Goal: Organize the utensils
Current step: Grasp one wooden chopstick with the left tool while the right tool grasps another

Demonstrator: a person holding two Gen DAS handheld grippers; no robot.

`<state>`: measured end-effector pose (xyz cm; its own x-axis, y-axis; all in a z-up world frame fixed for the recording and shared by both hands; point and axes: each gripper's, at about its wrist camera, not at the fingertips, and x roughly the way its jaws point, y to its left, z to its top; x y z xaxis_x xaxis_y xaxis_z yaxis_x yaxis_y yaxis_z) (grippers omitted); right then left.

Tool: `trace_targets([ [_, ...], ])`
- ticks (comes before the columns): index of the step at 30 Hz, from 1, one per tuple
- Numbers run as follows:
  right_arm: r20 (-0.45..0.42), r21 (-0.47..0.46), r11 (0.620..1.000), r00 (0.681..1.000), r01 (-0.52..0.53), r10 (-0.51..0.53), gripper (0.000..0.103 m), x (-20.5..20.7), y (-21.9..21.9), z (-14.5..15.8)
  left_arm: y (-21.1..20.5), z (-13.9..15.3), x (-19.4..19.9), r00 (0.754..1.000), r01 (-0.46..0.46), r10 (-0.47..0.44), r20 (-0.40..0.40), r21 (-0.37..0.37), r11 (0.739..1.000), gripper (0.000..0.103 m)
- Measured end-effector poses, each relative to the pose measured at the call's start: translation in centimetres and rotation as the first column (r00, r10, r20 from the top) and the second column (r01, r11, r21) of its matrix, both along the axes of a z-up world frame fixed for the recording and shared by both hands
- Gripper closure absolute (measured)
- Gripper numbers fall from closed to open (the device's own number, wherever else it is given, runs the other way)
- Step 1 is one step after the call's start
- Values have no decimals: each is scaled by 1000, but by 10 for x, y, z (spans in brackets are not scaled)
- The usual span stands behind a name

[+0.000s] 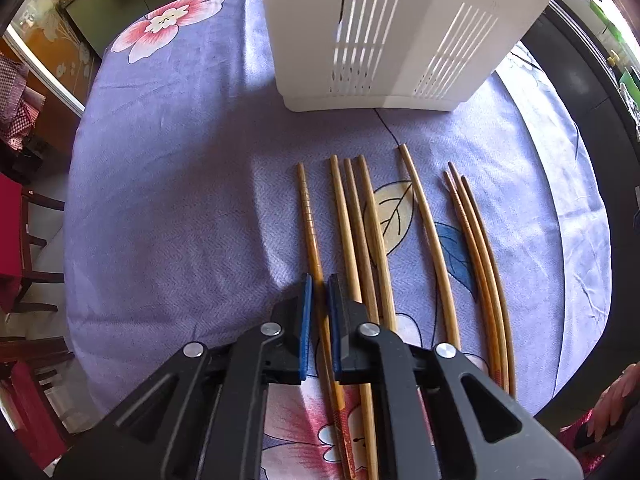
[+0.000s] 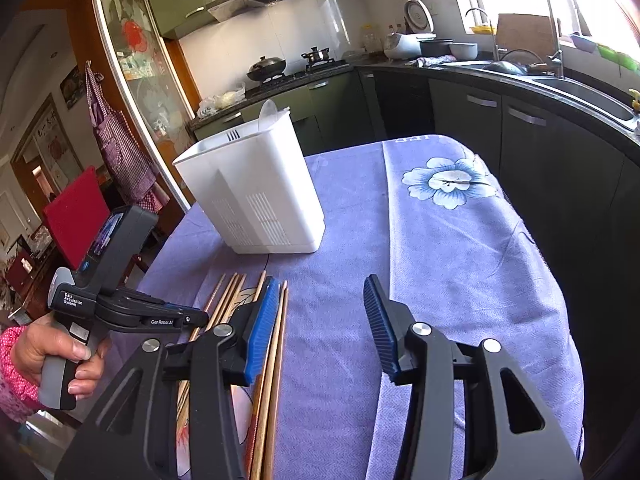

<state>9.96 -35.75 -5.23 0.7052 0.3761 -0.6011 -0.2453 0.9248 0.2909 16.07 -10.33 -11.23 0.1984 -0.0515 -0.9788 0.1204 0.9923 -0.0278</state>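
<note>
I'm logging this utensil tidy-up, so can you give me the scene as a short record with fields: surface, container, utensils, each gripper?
surface: table under a purple floral cloth
container: white slotted utensil holder, upright at the far side of the cloth, apart from the chopsticks
utensils: eight wooden chopsticks lying side by side in front of the holder
left gripper: shut on the leftmost chopstick, pointing steeply down
right gripper: open, nothing between its pads, over the cloth by the rightmost chopsticks
done so far: no chopstick lifted yet

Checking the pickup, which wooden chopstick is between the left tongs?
The leftmost wooden chopstick, with ridged grooves near its tip; the left tongs are shut on it.
</note>
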Motion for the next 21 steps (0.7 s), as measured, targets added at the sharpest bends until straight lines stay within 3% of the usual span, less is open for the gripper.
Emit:
trace_targets([
  [5,-142,-31,993,984,-112,107,62,32,24,-15,14,10,-6,999,-3,4,38,-21,1000,96],
  [6,-182,-36,990,975,-137,128,67,41,29,-21,18,14,-7,999,-2,3,54,-24,1000,96],
  [11,-336,-52,971,920,-234,204,72,76,56,-52,25,31,-17,994,15,-12,106,-28,1000,96],
  [16,-365,-146,954,911,-261,193,72,87,74,-65,21,38,-26,993,24,-20,116,-33,999,96],
  [21,-376,-182,943,906,-277,193,72,89,84,-71,22,33,-27,993,28,-23,112,-42,999,96],
])
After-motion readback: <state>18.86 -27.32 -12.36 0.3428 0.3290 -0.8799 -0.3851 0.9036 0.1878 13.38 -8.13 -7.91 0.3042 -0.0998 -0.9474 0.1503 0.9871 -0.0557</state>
